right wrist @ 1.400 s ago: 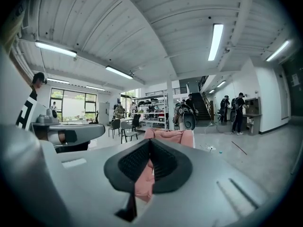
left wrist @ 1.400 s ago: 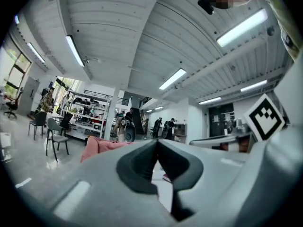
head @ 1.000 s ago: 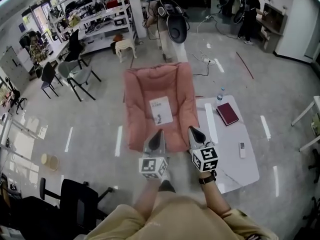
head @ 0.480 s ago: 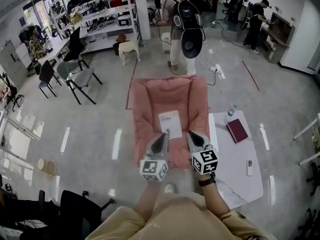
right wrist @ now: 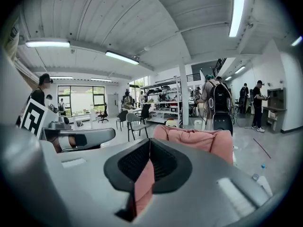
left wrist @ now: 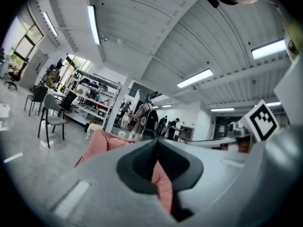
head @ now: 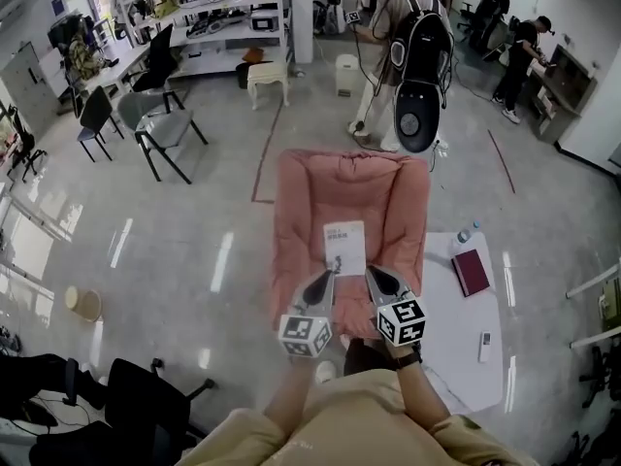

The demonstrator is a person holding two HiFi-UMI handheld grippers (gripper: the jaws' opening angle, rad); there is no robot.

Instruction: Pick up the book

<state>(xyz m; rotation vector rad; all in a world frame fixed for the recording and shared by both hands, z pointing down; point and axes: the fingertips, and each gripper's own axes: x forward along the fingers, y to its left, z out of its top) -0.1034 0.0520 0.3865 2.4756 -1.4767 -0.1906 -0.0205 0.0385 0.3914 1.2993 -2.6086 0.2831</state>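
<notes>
The book (head: pixel 344 249), white, lies flat in the middle of the pink chair's (head: pixel 301 221) seat. Its long axis runs from the seat's front edge towards the backrest, nearly square to both. Bare cushion shows on each side of it up to the arms. The left tongs (head: pixel 326 280) and right tongs (head: pixel 374 274) hang side by side over the seat's front edge, tips just short of the book's near edge, both closed with nothing gripped. The bench (head: pixel 456 338) stands just right of the chair, a red book (head: pixel 471 272) near its far right corner. A person (head: pixel 412 27) stands behind the backrest.
</notes>
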